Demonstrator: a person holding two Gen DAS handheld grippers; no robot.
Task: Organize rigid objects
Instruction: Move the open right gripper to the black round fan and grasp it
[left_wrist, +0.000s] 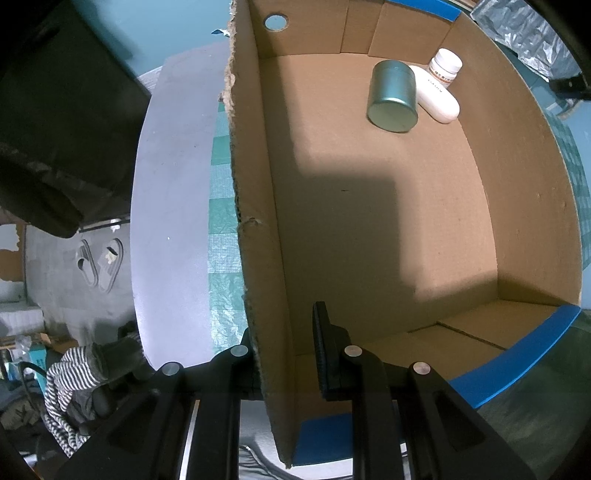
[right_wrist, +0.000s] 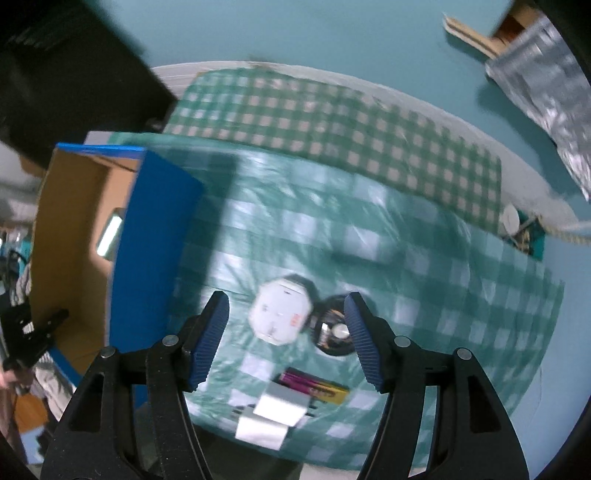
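Observation:
My left gripper (left_wrist: 284, 332) is shut on the near side wall of an open cardboard box (left_wrist: 255, 184), with one pad (left_wrist: 325, 350) inside and the other finger mostly hidden behind the wall. On the box floor at the far end lie a grey-green round tin (left_wrist: 393, 96), a white oblong case (left_wrist: 437, 99) and a white bottle (left_wrist: 445, 68). My right gripper (right_wrist: 286, 299) hangs open over the checked cloth, pointing down. Below it lie a white octagonal object (right_wrist: 280, 314) and a black round object (right_wrist: 334, 332). Nearer lie a purple-and-yellow pack (right_wrist: 314, 387) and a grey-white block (right_wrist: 273, 413).
The box (right_wrist: 74, 221) with its blue outer face (right_wrist: 155, 240) stands left of the right gripper on the green checked cloth (right_wrist: 406, 240). A silver foil bag (right_wrist: 546, 96) lies at the far right. The round table's edge (left_wrist: 166, 221) and slippers (left_wrist: 99, 264) on the floor are left of the box.

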